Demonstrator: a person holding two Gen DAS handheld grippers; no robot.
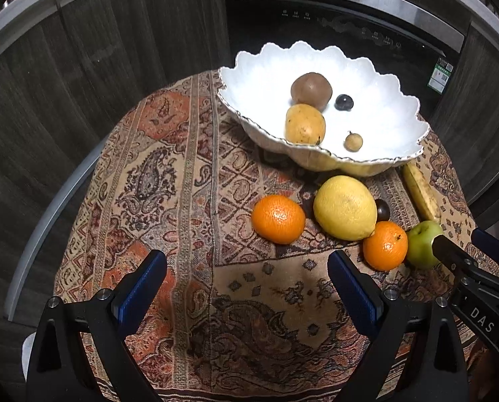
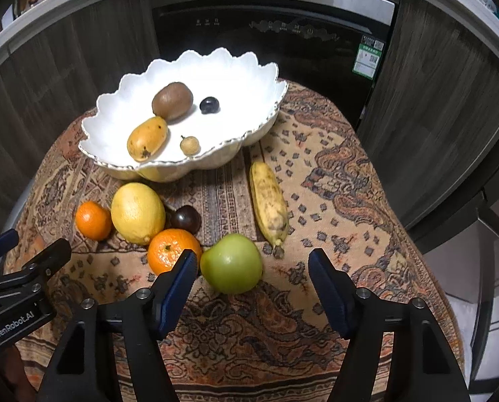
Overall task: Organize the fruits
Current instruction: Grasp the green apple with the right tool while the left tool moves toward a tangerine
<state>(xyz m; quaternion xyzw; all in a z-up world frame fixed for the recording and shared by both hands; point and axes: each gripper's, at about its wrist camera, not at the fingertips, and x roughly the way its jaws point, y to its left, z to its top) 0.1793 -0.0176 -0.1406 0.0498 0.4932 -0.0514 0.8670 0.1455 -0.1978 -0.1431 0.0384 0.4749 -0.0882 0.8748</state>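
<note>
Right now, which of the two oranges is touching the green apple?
The orange just in front of the big yellow citrus sits against the green apple. The other orange sits alone, left of that citrus.

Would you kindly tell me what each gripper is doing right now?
Left gripper: open, holding nothing.
Right gripper: open, holding nothing; the green apple sits just ahead.

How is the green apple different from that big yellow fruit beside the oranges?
The green apple is green and round; the big yellow fruit is yellow, larger and egg-shaped with a nub at one end. The apple lies just ahead of the open right tongs; the yellow fruit sits nearer the white bowl. Both rest on the patterned cloth.
</note>
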